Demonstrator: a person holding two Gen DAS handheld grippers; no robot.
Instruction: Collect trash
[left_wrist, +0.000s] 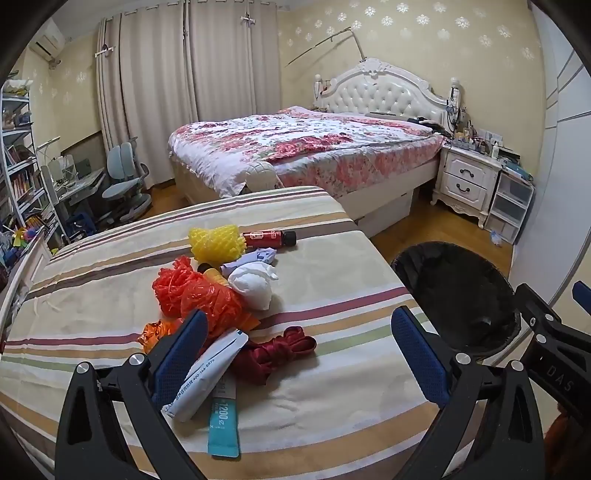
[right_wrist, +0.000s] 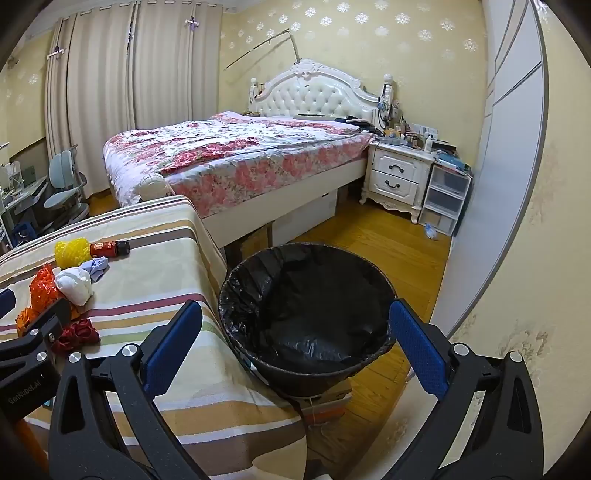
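Left gripper (left_wrist: 299, 354) wide, empty, angled down over trash pile (left_wrist: 221, 295) on striped table (left_wrist: 332, 266), likely picking first piece. Right gripper (right_wrist: 295, 343) wide, empty, over lined bin (right_wrist: 306, 314) just beside table edge, handy for drops.

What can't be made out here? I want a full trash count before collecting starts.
- Orange wrapper: left wrist view, partly behind the left gripper's finger.
- White pouch: its near end hidden by that finger; the print is mostly too small.
- Trash bin: right wrist view, black liner too dark to show contents.
- Dark capped item: buried under the pile.
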